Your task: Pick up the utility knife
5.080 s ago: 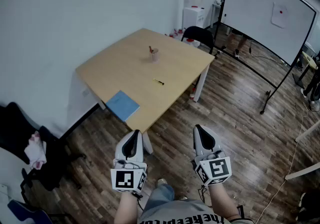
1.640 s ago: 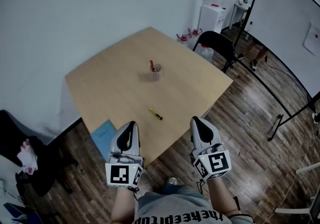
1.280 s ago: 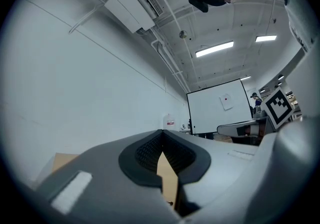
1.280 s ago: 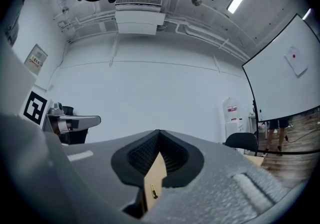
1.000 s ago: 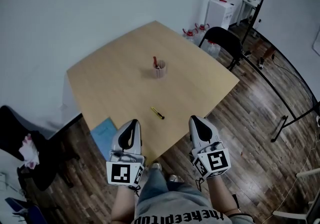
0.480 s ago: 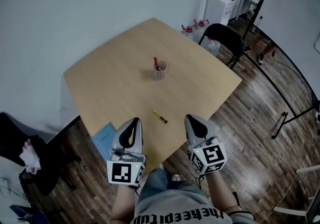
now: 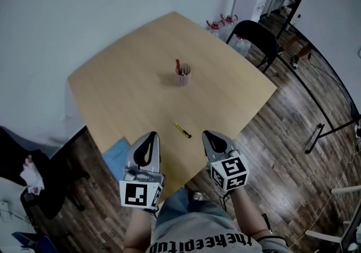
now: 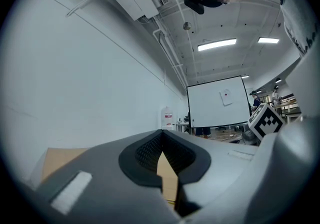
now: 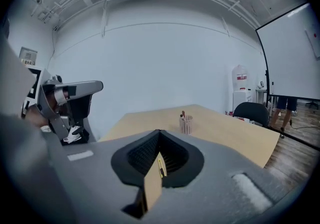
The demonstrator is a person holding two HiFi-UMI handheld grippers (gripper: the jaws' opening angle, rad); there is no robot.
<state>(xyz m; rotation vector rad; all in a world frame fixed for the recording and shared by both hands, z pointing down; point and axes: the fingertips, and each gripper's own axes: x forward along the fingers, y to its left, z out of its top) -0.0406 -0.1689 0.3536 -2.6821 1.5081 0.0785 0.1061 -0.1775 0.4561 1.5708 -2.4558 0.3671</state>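
Just inside the counter's [image 7: 124, 94] nearest corner, the utility knife [image 7: 182, 130] lies flat, a pen cup [image 7: 183, 74] farther in. The right gripper [image 7: 210, 136] and left gripper [image 7: 150, 136] hover at that corner, jaws closed and empty, the right apparently aiming at the knife.

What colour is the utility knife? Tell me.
Yellow with a black tip; the utility knife shows best in the head view.

Light wooden table [image 7: 130, 85] with three things on top.
A cup [image 7: 184, 74] holding something red stands near the middle, the yellow utility knife [image 7: 182, 130] lies flat toward the near edge, and a blue pad [image 7: 115, 152] sits at the near-left edge, partly hidden.
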